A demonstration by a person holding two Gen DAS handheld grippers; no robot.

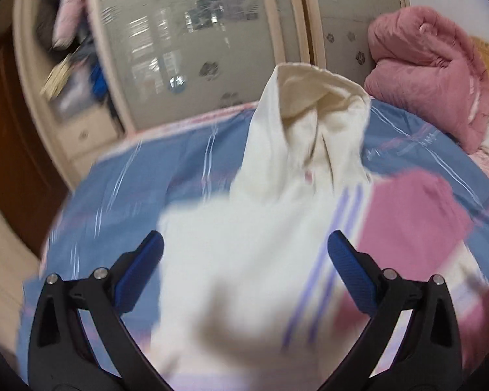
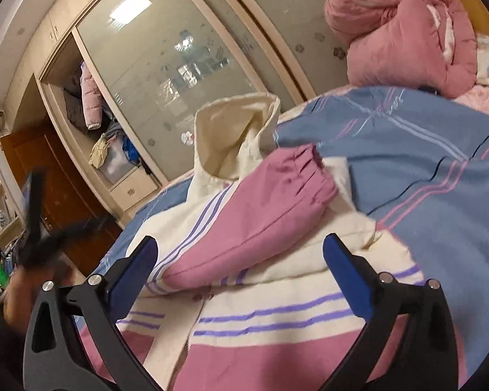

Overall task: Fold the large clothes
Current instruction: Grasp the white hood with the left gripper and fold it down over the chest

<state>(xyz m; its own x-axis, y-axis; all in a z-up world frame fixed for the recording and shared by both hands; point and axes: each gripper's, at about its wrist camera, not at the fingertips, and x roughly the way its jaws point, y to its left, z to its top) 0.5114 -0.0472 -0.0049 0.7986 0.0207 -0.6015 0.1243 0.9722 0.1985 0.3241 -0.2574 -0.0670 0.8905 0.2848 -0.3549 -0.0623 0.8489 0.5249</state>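
The right tongs (image 2: 239, 249) stand spread as wide as they go, blue pads apart, nothing pinched between them; they hang just over the jacket. The left tongs (image 1: 244, 249) are likewise wide apart, with only blurred cloth below and between their pads, gripping nothing.

Under both lies the jacket (image 2: 264, 296), spread on the bed. It is cream across the chest, with thin purple stripes in bands and a broad pink panel lower down. One pink sleeve (image 2: 244, 224) is folded across the front, its gathered cuff pointing toward the far side of the bed. Small snaps run down the front opening. The cream hood (image 2: 234, 130) stands up at the far end, its mouth gaping open.

The bed wears a blue cover (image 2: 440, 169) crossed with pink and white lines. At its head sits a rolled pink quilt (image 2: 404, 32). Beyond the bed is a wardrobe (image 2: 166, 65) with frosted sliding doors dotted with flower prints; its open bay shows a hanging pink coat (image 2: 90, 101) and bundled things below.
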